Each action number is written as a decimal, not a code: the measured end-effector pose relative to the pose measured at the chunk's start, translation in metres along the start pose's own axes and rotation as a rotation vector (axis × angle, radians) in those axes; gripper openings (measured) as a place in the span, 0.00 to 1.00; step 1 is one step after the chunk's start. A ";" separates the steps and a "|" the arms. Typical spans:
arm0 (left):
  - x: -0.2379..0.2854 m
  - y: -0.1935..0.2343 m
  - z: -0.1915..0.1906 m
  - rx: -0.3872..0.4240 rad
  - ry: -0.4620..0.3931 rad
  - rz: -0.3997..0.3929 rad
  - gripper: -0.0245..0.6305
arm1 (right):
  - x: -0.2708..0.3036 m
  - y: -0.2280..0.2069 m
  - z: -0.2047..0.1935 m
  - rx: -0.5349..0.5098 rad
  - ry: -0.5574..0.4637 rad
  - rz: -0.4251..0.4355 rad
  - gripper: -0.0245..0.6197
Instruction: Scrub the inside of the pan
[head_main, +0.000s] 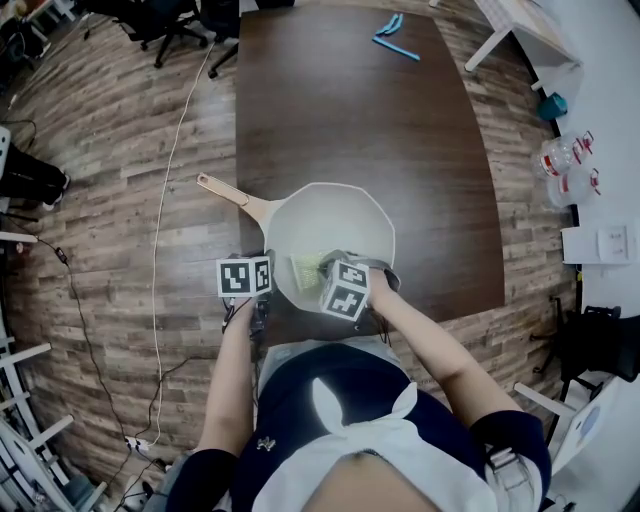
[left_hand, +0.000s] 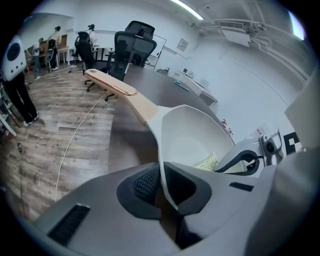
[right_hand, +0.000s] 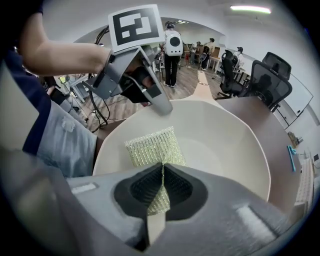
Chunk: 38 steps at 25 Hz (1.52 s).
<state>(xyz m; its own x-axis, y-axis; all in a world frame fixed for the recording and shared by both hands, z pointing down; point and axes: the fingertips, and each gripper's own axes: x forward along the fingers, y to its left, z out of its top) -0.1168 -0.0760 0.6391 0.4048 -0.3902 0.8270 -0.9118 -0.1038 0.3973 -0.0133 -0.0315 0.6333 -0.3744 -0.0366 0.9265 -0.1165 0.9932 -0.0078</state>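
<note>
A cream pan (head_main: 345, 215) with a wooden handle (head_main: 225, 190) sits on the near end of the dark table (head_main: 340, 110). My left gripper (head_main: 270, 288) is shut on the pan's near left rim; in the left gripper view the rim (left_hand: 170, 150) runs straight between the two pads (left_hand: 145, 182). My right gripper (right_hand: 162, 182) is shut on a yellow-green mesh scrubber (right_hand: 152, 147), which hangs over the pan's inside (right_hand: 220, 135) near its front wall. From the right gripper view, the left gripper (right_hand: 161, 106) clamps the rim just beyond the scrubber. The scrubber (head_main: 305, 268) shows in the head view too.
A blue tool (head_main: 395, 45) lies at the table's far end. A white cable (head_main: 170, 170) runs over the wooden floor at the left, with office chairs (head_main: 190, 25) beyond. A white desk with containers (head_main: 570, 165) stands at the right. People stand far off in the room.
</note>
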 end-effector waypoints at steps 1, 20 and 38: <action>0.000 0.002 0.002 0.004 0.003 0.008 0.07 | 0.003 0.001 0.001 -0.005 0.003 0.010 0.05; 0.004 0.005 0.007 -0.006 0.030 0.032 0.06 | 0.042 0.039 0.026 0.086 -0.038 0.241 0.05; 0.007 0.002 0.011 0.023 0.049 0.010 0.06 | 0.059 0.006 0.050 0.094 -0.153 0.141 0.05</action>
<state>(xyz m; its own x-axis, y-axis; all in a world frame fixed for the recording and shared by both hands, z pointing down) -0.1166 -0.0891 0.6409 0.3978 -0.3464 0.8496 -0.9170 -0.1212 0.3799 -0.0822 -0.0331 0.6687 -0.5274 0.0781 0.8460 -0.1358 0.9752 -0.1747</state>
